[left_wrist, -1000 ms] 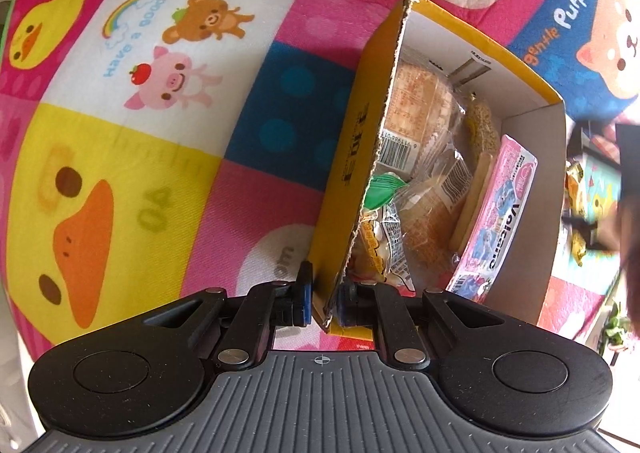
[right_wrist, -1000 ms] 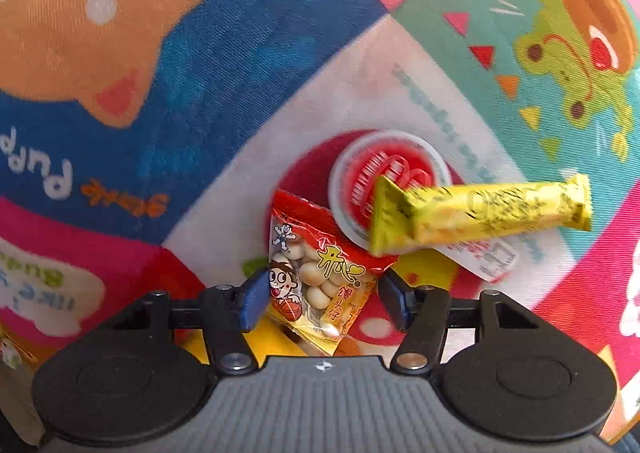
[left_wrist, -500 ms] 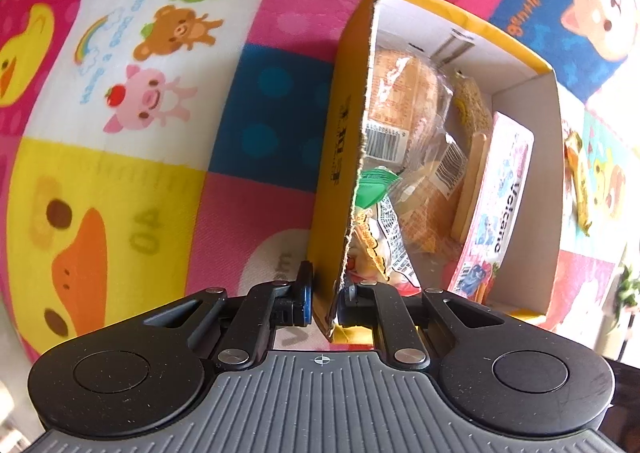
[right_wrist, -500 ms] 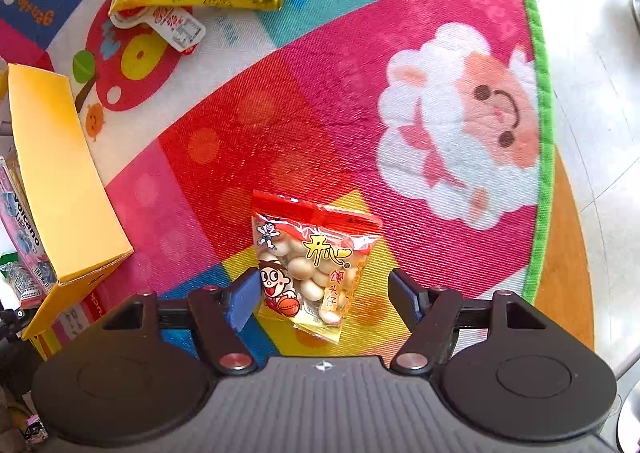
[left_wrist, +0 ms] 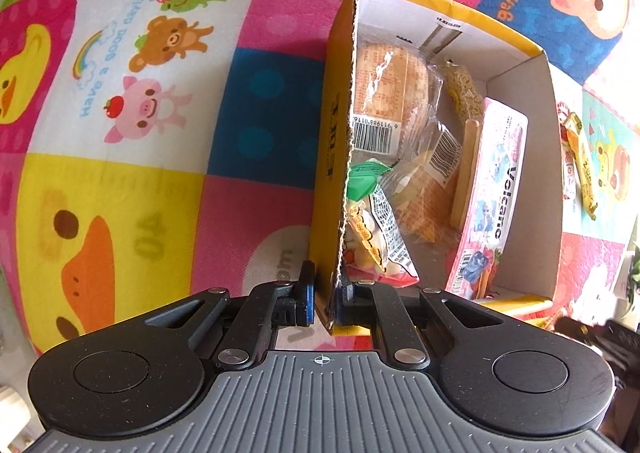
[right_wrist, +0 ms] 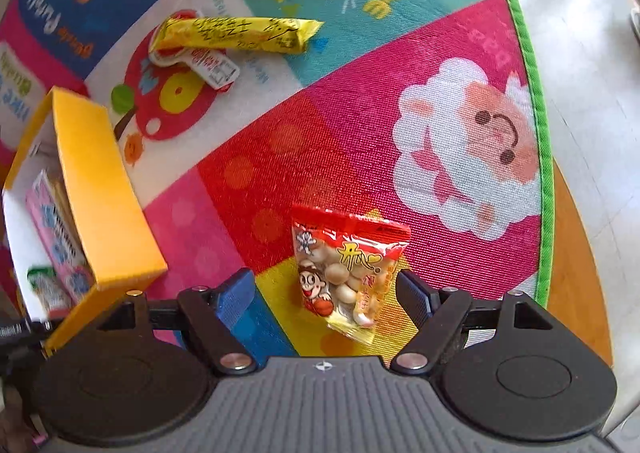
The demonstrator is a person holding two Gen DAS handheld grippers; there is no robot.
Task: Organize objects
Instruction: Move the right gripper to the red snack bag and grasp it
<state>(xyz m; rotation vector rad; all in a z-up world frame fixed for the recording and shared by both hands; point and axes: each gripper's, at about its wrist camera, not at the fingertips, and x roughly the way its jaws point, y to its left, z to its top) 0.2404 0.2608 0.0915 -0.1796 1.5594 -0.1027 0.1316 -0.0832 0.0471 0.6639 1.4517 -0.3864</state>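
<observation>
Around the yellow box (right_wrist: 100, 189), bare mat (right_wrist: 328, 141) lies open toward the red snack bag (right_wrist: 348, 273). Behind the box, a yellow bar (right_wrist: 236, 35) and sachet (right_wrist: 208, 67) block passage.

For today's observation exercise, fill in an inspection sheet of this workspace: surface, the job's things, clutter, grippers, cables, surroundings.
Surface: round cartoon play mat with a green edge, lying on a pale floor.
Job's things: yellow cardboard box holding wrapped snacks and a pink Volcano pack; red peanut bag, yellow snack bar and a small red-and-white sachet loose on the mat.
Clutter: nothing seen.
Grippers: left gripper shut on the box's wall; right gripper with jaws opening, the peanut bag between them, pads clear of it.
Cables: nothing seen.
Surroundings: something green, perhaps a plant, at the picture's edge.
</observation>
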